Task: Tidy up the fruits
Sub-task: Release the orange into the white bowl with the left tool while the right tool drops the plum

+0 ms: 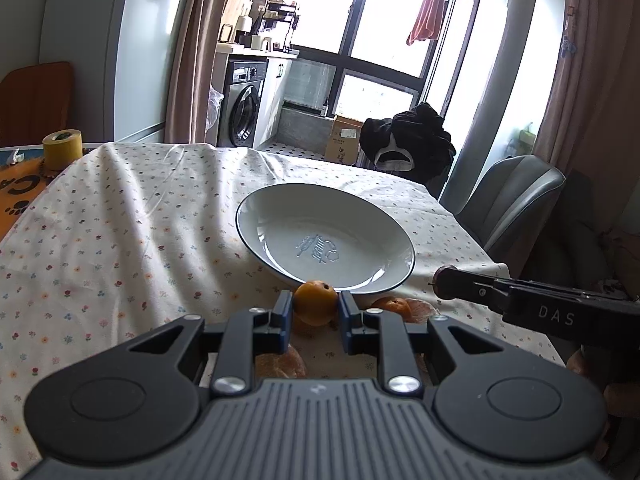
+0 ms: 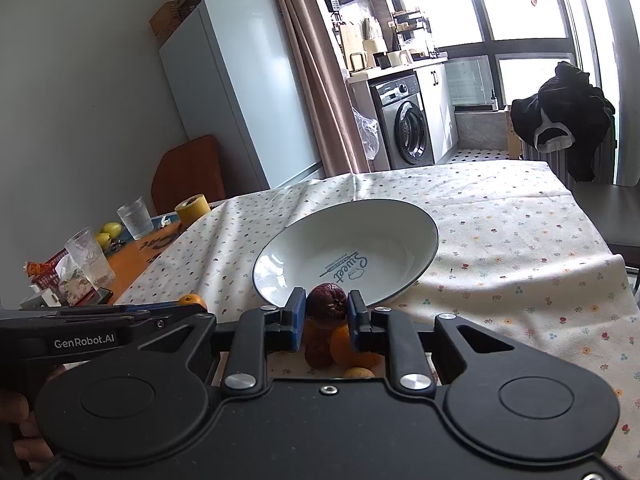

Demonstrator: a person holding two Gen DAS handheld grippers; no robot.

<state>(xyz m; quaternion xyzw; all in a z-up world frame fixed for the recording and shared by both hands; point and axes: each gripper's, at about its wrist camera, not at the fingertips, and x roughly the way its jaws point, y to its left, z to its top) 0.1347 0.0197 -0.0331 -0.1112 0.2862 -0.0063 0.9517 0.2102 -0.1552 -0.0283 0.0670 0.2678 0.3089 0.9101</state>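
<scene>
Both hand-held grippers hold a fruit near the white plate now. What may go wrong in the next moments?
1. The left hand-held gripper and right hand-held gripper approach the same near rim of the plate; they might collide.
2. The orange fruit and the dark purple fruit are round, so either may roll in the plate or slip from the pads.
3. The wrinkled floral tablecloth could let the plate shift if bumped.

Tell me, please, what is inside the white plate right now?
The white plate holds no fruit; only blue "Sweet" lettering shows inside. Its near rim is hidden behind the dark red fruit gripped by the right tool.
</scene>
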